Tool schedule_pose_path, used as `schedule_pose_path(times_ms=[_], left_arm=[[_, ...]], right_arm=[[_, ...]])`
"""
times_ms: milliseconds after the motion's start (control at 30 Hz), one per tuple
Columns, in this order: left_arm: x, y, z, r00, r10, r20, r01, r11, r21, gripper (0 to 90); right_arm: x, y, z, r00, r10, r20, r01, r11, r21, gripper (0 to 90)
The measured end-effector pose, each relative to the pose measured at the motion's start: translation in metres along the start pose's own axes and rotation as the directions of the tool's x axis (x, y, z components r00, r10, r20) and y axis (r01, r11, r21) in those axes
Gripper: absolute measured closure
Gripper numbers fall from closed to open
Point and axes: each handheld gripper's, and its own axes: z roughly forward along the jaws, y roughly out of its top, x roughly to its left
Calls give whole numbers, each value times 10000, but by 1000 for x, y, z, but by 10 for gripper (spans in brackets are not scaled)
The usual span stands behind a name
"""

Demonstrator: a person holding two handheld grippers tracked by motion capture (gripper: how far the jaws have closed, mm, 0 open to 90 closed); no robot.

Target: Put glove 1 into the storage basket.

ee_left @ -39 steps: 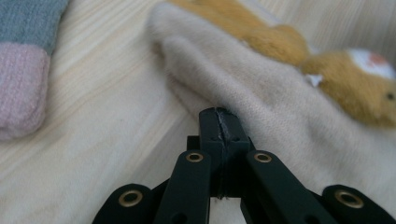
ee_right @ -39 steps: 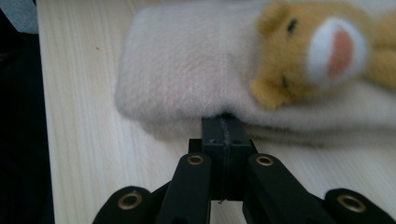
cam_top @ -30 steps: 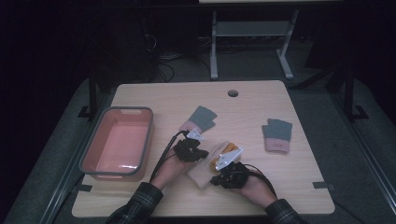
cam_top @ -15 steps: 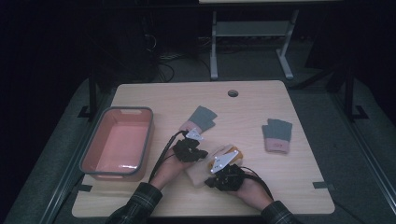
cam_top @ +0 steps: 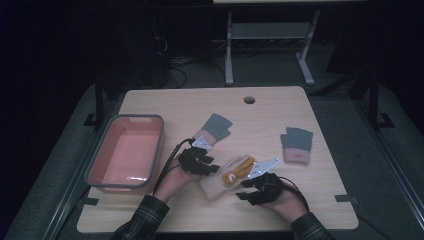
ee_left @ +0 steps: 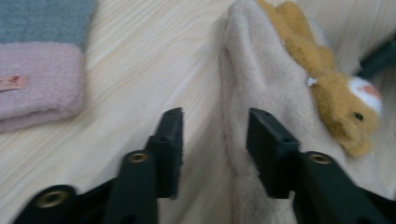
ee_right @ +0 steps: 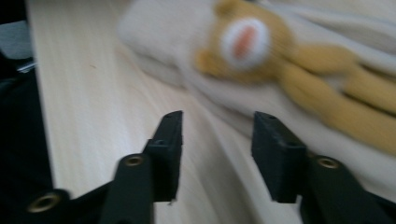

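A cream glove (cam_top: 222, 181) with an orange bear (cam_top: 239, 170) sewn on it lies flat near the table's front, between both hands. My left gripper (cam_top: 211, 169) is at its left edge. In the left gripper view it (ee_left: 215, 126) is open, and the cream glove's (ee_left: 261, 88) edge runs up between the jaws, close to the right one. My right gripper (cam_top: 247, 191) sits at the glove's near right side. It (ee_right: 217, 128) is open too, with the glove (ee_right: 261, 107) and bear (ee_right: 289, 56) just ahead of the jaws.
A grey glove with a pink cuff (cam_top: 214, 128) lies just beyond my left hand, and its pair (cam_top: 296, 145) lies at the right. A pink bin (cam_top: 127, 152) stands at the table's left edge. A round cable hole (cam_top: 249, 100) is at the back.
My right hand has drawn back slightly toward the near edge. The cream glove looked bunched up at that gripper before and now lies flatter. The left hand has barely moved.
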Motion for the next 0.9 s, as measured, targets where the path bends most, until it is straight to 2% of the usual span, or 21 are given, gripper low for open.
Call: schedule_pose_path(times_ms=[100, 167, 200, 233, 267, 333, 400, 467, 600, 633, 733, 900], left_arm=[[1, -1, -7, 10000, 48, -34, -48, 10000, 28, 466], [1, -2, -11, 10000, -75, 60, 75, 9999, -112, 432], [1, -3, -14, 10000, 10, 93, -9, 9999, -135, 398], [1, -3, -16, 9999, 55, 128, -53, 9999, -149, 378], [0, -3, -19, 9997, 88, 246, -82, 9997, -240, 363], [-4, -2, -23, 9992, 229, 331, -219, 9994, -284, 288], [-7, -1, -26, 9986, 339, 415, -329, 9992, -247, 250], [-12, 1, -27, 9974, 516, 497, -502, 9983, -280, 209], [-21, 4, -23, 9943, 919, 535, -911, 9957, -184, 154], [-24, 5, -21, 9923, 1118, 540, -1114, 9937, -91, 137], [-32, 7, -14, 9893, 1325, 613, -1333, 9910, 88, 129], [-42, 8, -2, 9855, 1534, 721, -1555, 9875, 249, 126]], right_arm=[[-9, -10, -8, 9989, 292, 372, -288, 9995, -112, 412], [-15, -18, -13, 9961, 334, 812, -313, 9992, -259, 347], [-18, -22, -16, 9938, 366, 1053, -325, 9986, -406, 287], [-22, -27, -19, 9895, 563, 1329, -492, 9972, -559, 253], [-25, -30, -21, 9881, 693, 1374, -620, 9965, -565, 235], [-37, -39, -24, 9773, 1080, 1822, -992, 9934, -570, 181], [-45, -43, -24, 9690, 1239, 2138, -1131, 9916, -621, 169], [-51, -45, -24, 9646, 1429, 2214, -1314, 9891, -658, 158], [-57, -51, -21, 9529, 1480, 2649, -1340, 9885, -703, 131], [-58, -52, -20, 9523, 1420, 2700, -1253, 9890, -782, 124], [-57, -53, -18, 9516, 1452, 2711, -1237, 9878, -947, 91], [-58, -54, -17, 9533, 1418, 2665, -1168, 9873, -1076, 81]])
